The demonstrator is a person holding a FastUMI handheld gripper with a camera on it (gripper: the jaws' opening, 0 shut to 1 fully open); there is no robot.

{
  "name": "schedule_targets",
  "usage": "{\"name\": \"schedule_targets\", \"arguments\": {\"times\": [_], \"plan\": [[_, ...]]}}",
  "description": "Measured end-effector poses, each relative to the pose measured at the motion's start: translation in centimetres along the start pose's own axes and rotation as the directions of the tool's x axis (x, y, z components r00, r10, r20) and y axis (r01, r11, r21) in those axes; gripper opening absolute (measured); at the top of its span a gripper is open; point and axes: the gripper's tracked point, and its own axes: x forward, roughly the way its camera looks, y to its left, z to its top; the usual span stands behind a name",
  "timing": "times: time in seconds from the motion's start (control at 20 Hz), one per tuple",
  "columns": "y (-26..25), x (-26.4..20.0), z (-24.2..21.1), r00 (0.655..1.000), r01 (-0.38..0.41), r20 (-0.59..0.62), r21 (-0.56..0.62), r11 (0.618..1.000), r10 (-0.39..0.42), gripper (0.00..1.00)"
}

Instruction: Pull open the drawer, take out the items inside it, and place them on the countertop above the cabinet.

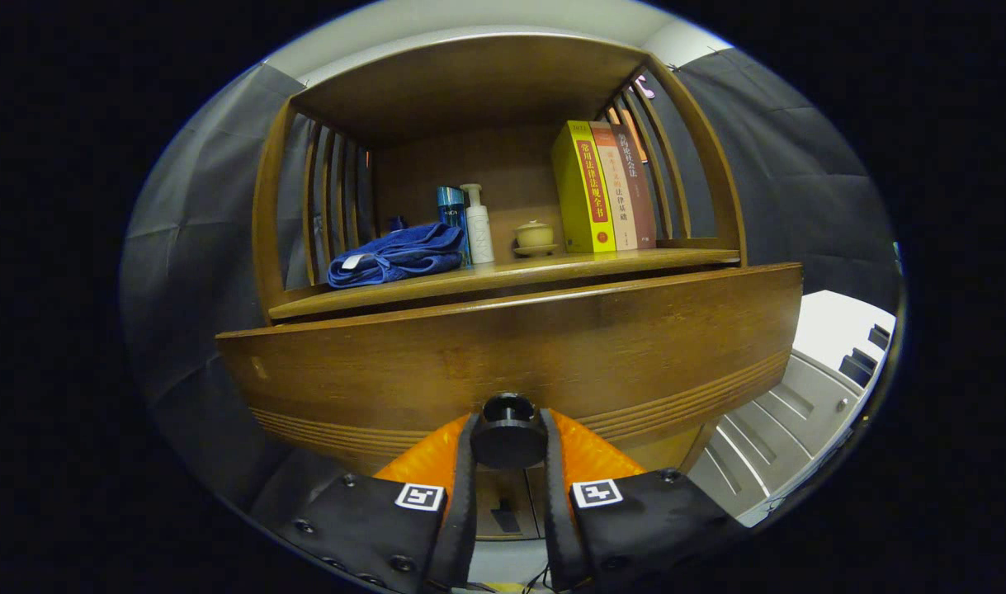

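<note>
Currently gripper (508, 445) fingers pinch the round dark knob (507, 433) on the brown wooden drawer front (511, 355), below the countertop (503, 276) bearing a folded blue towel (395, 256); interior unseen, so item removal remains.

Wooden drawer (511, 346), knob (507, 433) gripped.

The camera rides the gripper (508, 441), looking forward along its fingers, pressed up close to the drawer (511, 359) front and tilted up toward the countertop (503, 276) above.
</note>
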Motion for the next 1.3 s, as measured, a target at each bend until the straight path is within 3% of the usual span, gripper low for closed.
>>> {"name": "schedule_targets", "arguments": {"times": [0.6,1.15,1.3], "plan": [[0.0,-5.8,-1.3,0.999,-0.001,-0.037,0.024,1.0,0.002,0.43],[0.0,-6.7,-2.5,0.999,0.003,-0.051,-0.01,1.0,-0.003,0.43],[0.0,-6.5,-2.5,0.999,0.008,-0.048,-0.019,1.0,-0.009,0.6]]}}
